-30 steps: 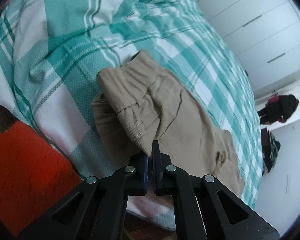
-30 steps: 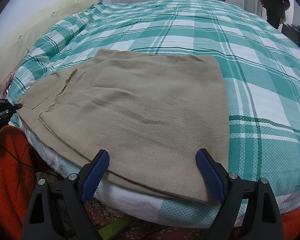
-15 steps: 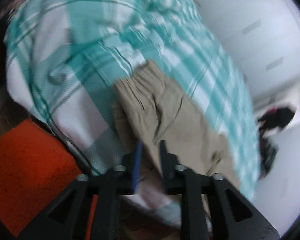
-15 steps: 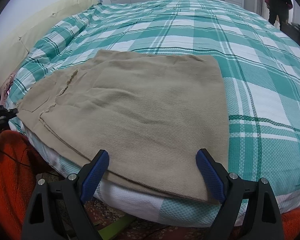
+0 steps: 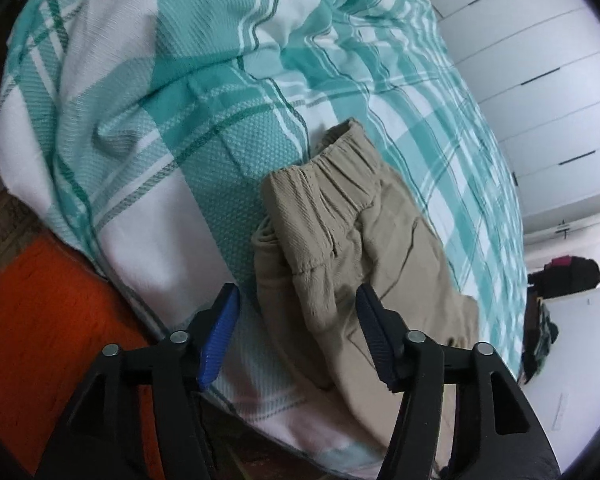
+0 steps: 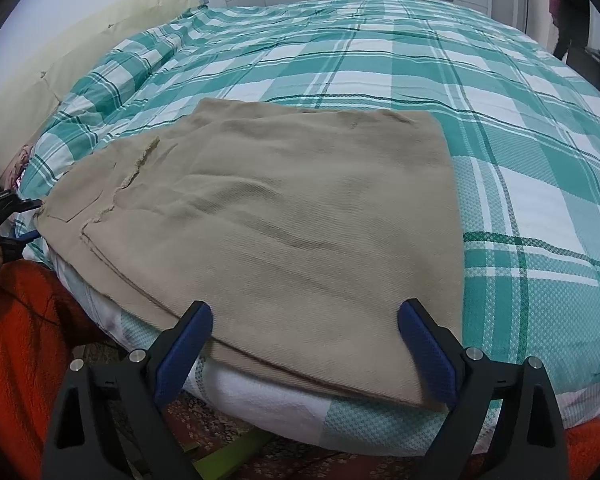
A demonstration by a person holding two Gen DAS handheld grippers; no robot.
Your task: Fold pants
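Beige pants (image 6: 300,224) lie folded flat on the green plaid bed (image 6: 500,128), near its front edge. Their elastic waistband end (image 5: 332,184) shows in the left wrist view. My left gripper (image 5: 296,336) is open and empty, its jaws either side of the waistband corner without touching it; it also shows at the far left of the right wrist view (image 6: 10,220). My right gripper (image 6: 304,352) is open and empty, low at the bed's front edge, its jaws straddling the hem end of the pants.
An orange rug (image 5: 40,340) lies on the floor beside the bed. Cream pillows (image 6: 80,56) line the left side. White wardrobe doors (image 5: 540,80) stand beyond the bed. A person in dark clothes (image 6: 568,8) stands at the far right.
My left gripper has opened, let go of the waistband and drawn back slightly. The pants lie flatter at that end. The right gripper has not moved.
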